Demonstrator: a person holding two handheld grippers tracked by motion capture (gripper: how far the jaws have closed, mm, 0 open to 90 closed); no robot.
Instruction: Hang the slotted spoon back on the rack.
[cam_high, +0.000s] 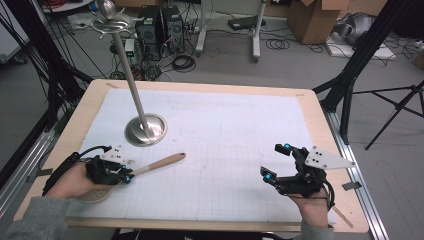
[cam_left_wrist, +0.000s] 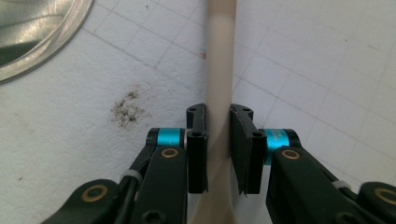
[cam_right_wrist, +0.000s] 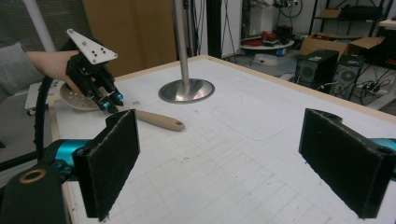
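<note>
A pale wooden spoon lies on the white grid mat, its handle pointing right and its round perforated head under the person's left hand. My left gripper is shut on the handle; both black pads press its sides in the left gripper view. From the right gripper view, that left gripper points down onto the spoon. My right gripper rests near the table's right front, jaws wide open with nothing between them.
A metal stand with a round shiny base and a tall tilted pole rises just behind the spoon; its base edge lies close to the left gripper. The wooden table rim frames the mat. A dark smudge marks the mat.
</note>
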